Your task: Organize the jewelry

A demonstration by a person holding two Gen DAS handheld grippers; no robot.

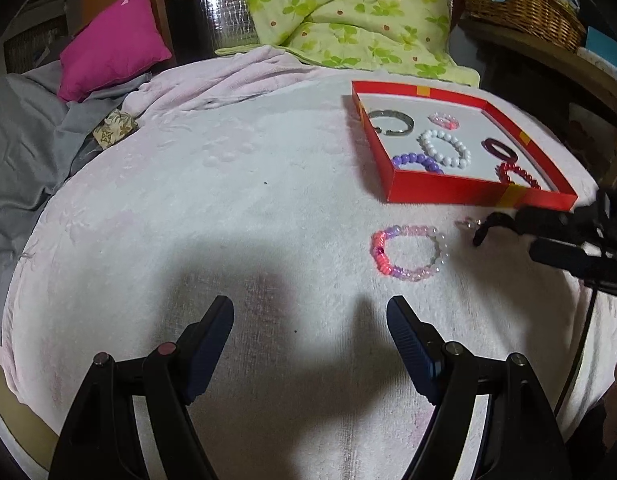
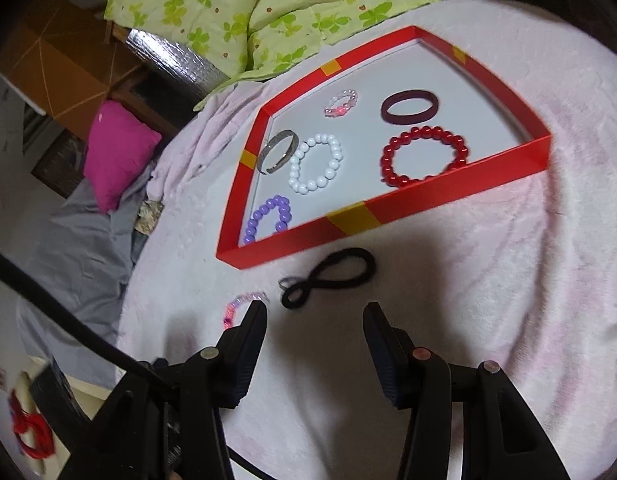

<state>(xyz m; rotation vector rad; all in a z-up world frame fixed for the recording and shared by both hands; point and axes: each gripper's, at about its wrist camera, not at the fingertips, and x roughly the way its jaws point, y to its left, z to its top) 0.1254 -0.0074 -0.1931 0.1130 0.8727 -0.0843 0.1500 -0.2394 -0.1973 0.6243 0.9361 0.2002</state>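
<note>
My right claw (image 2: 315,312) hangs spread wide and empty over the pale blanket (image 2: 528,280), with the black cord loop (image 2: 328,276) lying just ahead of its tips, between them and the near wall of the red box (image 2: 428,204). My left claw (image 1: 310,312) is also parted and holding nothing, hovering low with the pink and purple bead bracelet (image 1: 408,252) a little ahead and to its right.

I think the cord is the riskier pick. It is thin, limp and twisted into a figure eight, so the fingers could pinch the fluffy blanket along with it, or catch only one strand and let it slip free. It also sits near the box wall, so a careless reach might nudge the box. The right claw's view is slightly blurred, so my aim is less certain.

Inside the box lie a silver bangle (image 2: 278,151), a white bead bracelet (image 2: 315,164), a purple bead bracelet (image 2: 270,216), a small pink bead ring (image 2: 340,103), a dark maroon band (image 2: 408,107) and a red bead bracelet (image 2: 424,157), each apart from the others except the bangle, which sits right beside the white beads.
</note>
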